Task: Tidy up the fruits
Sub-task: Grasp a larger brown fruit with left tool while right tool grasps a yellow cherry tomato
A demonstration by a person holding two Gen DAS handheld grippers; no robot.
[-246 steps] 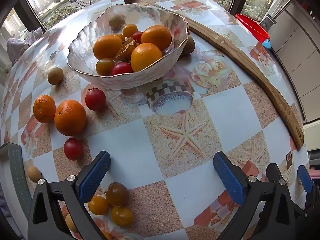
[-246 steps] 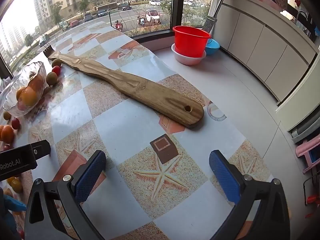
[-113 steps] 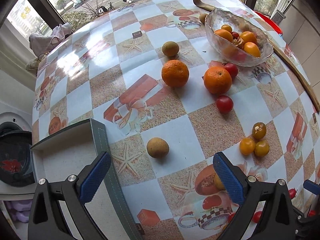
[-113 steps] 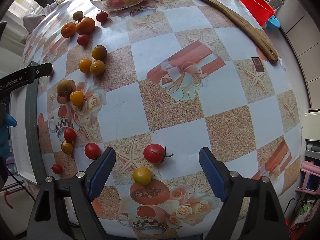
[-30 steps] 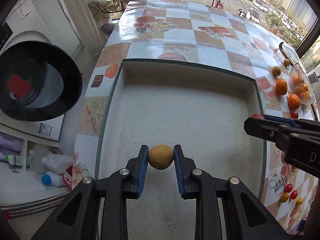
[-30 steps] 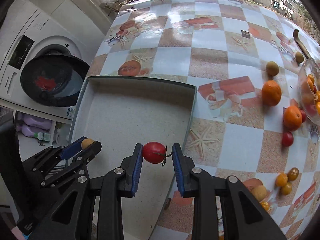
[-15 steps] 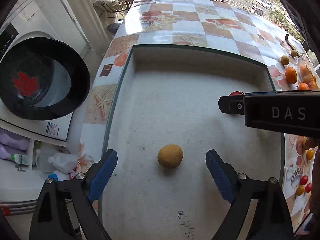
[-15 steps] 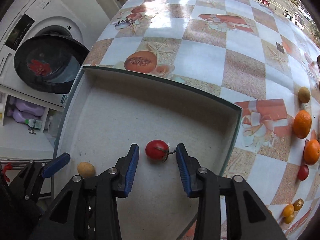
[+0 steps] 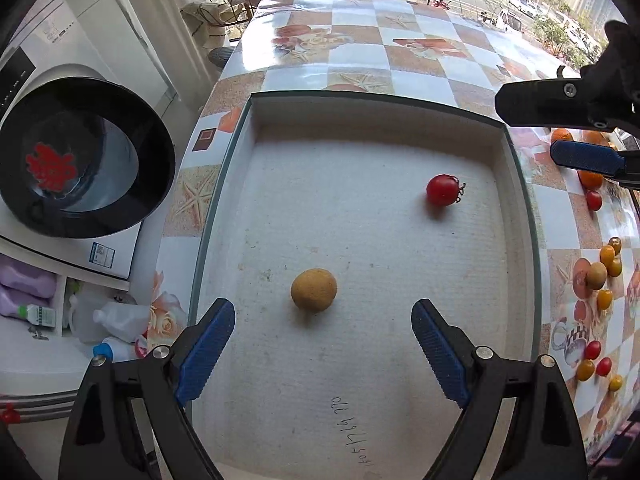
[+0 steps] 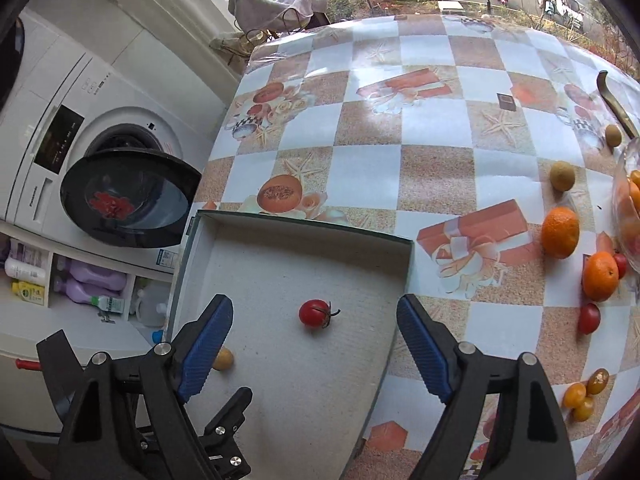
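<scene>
While both tools hang above the white box [image 9: 516,184], the left gripper [image 9: 323,344] stands wide and released, with the brown round fruit [image 9: 313,290] lying free on the box floor just ahead of its blue pads [image 9: 206,344]. The right gripper [image 10: 316,346] has just been opening its jaws; the red tomato [image 10: 314,313] rests on the box floor between them, touching neither pad. More oranges [image 10: 560,232] and small tomatoes [image 10: 580,394] lie on the checkered table [image 10: 400,92] beside the box.

The glass bowl [image 10: 628,216] (holding oranges) is cut off at the right edge.
</scene>
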